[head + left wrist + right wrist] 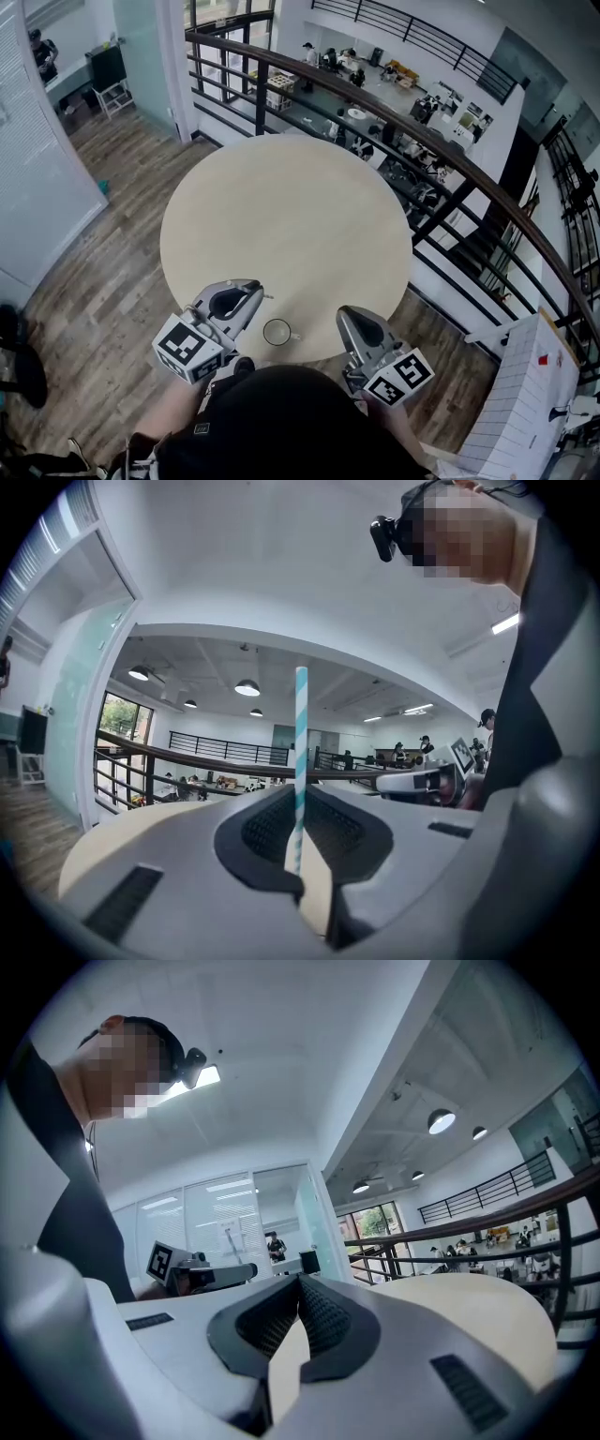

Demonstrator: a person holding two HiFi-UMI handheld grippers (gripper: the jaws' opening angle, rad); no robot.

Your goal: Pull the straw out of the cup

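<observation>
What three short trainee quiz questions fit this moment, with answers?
1. True or false: the striped straw stands in the cup.
2. Which gripper grips the straw? A: left gripper. B: right gripper. C: neither.
3. Fill in: on the round table, the cup stands ____ the two grippers in the head view.

Key: 1 false, the straw is out of the cup, upright in closed jaws; 2 A; 3 between.

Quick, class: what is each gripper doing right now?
Left gripper: closed on the striped straw.
Right gripper: closed, holding nothing.
</observation>
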